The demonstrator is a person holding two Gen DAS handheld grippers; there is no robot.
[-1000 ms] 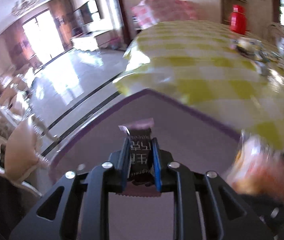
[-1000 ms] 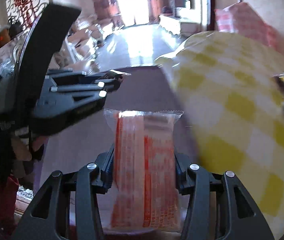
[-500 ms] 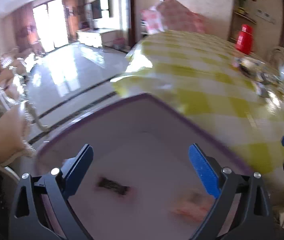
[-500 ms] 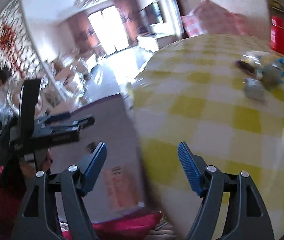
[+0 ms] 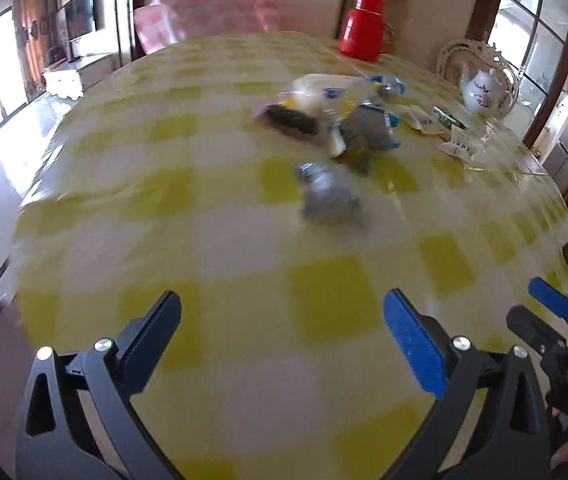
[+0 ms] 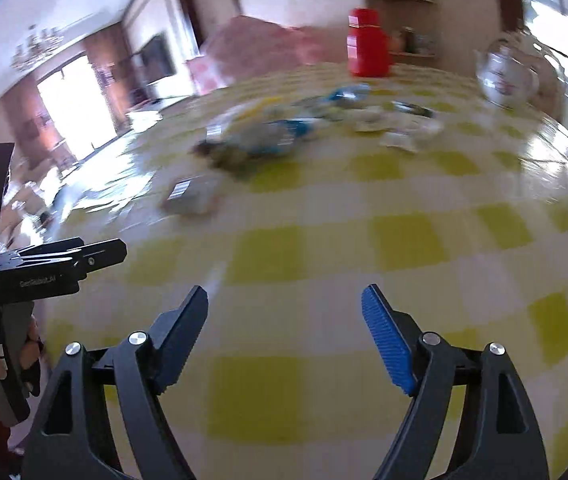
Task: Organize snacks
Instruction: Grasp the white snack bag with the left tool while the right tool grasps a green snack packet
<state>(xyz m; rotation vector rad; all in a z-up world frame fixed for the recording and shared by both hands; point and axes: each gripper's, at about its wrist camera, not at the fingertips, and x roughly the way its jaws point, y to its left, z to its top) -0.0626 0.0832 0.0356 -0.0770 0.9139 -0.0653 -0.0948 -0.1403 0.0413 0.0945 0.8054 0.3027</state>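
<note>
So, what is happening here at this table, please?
A person is sorting snacks with two handheld grippers. At this moment the left gripper and the right gripper are both open and hold nothing, above the yellow checked tablecloth. Ahead lies a pile of snack packets, with one silver packet apart from it, nearer the grippers. A red flask and a white teapot stand at the far side.

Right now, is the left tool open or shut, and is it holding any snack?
Open and empty: the left tool has its fingers spread wide, with only the yellow checked tablecloth showing between them.
</note>
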